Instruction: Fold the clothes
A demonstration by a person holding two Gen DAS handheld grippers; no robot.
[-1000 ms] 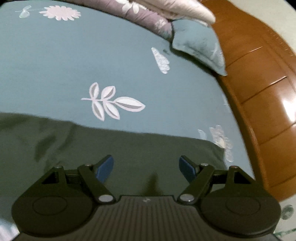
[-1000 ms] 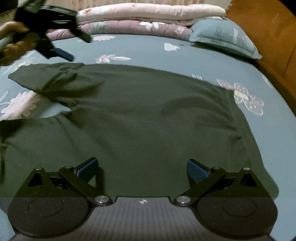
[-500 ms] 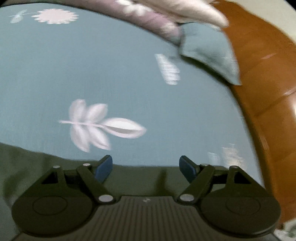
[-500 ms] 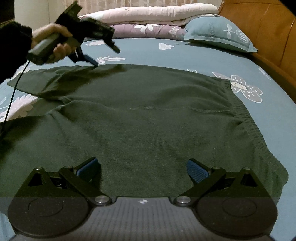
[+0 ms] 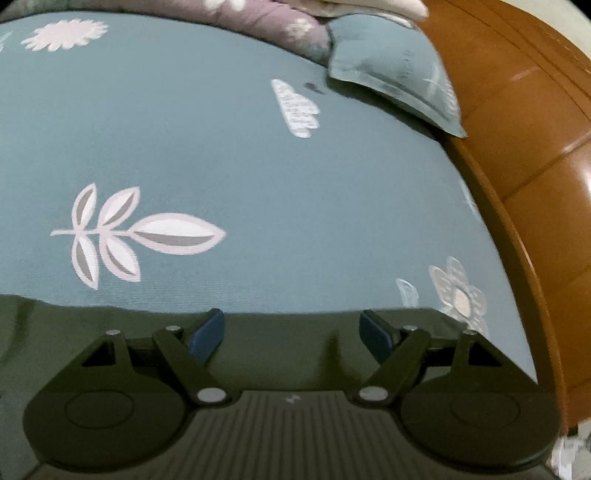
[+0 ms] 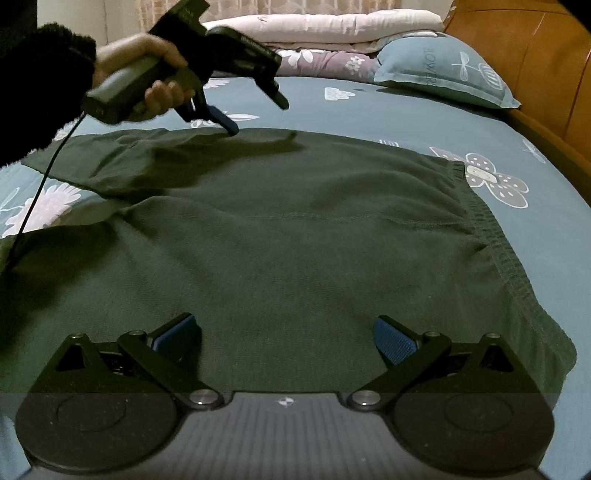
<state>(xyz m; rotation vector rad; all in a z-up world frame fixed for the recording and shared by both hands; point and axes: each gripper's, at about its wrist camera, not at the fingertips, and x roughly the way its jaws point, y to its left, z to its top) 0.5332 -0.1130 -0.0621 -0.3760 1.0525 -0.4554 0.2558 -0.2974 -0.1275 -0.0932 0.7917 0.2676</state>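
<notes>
A dark green garment (image 6: 295,229) with an elastic waistband (image 6: 495,243) on its right lies spread flat on the teal floral bedsheet (image 5: 221,147). A hand (image 6: 147,70) holds my left gripper (image 6: 255,112) open, just above the garment's far edge, left of centre. In the left wrist view that far edge of the garment (image 5: 288,354) runs right under the tips of the left gripper (image 5: 291,328), with nothing between the pads. My right gripper (image 6: 286,332) hovers open over the garment's near part and grips nothing.
A teal pillow (image 6: 443,70) and folded quilts (image 6: 332,26) lie at the head of the bed. The wooden headboard (image 6: 535,74) runs along the right side. A black cable (image 6: 33,199) hangs from the left gripper across the garment's left part.
My left gripper has travelled right along the garment's far edge, and that edge has slid down to its fingertips in its own view. Both grippers stay open; the right one has hardly shifted.
</notes>
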